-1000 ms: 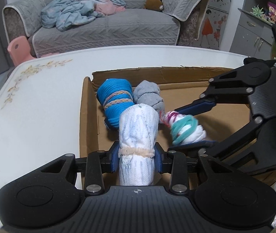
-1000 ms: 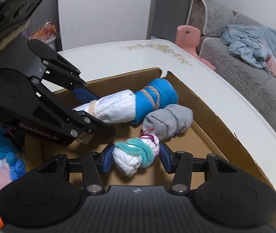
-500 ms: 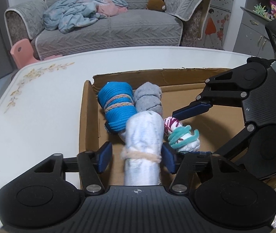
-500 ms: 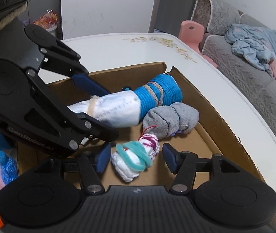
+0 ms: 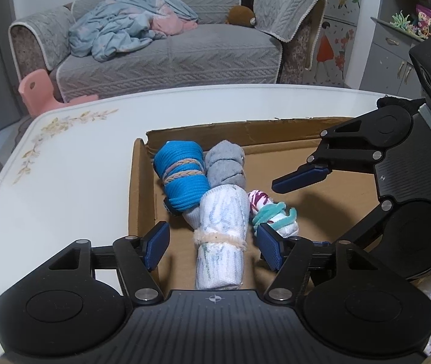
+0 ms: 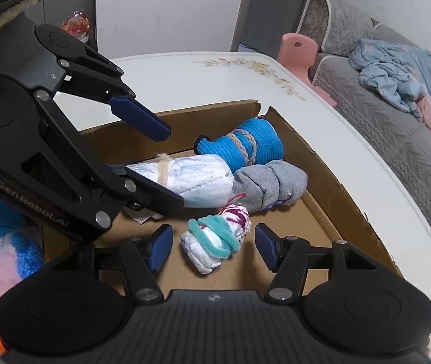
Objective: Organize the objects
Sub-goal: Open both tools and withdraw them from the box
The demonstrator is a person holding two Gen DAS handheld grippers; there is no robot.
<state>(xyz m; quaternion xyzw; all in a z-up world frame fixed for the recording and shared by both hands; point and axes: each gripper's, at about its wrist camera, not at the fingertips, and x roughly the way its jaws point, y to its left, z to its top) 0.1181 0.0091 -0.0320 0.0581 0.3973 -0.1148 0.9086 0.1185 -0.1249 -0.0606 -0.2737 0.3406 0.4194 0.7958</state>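
Spanning the foreground, white floral table [image 5: 63, 163]; grey sofa [image 5: 166, 57] behind.

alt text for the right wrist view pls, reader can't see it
The right gripper hangs with its jaws open on either side of a small white bundle tied with a teal band, lying in a cardboard box. Behind it lie white, blue and grey rolls, and the open left gripper reaches in over the white roll.

Left gripper [image 5: 212, 242] and right gripper [image 6: 213, 244] hover side by side, blue-padded jaws spread wide, gripping nothing.
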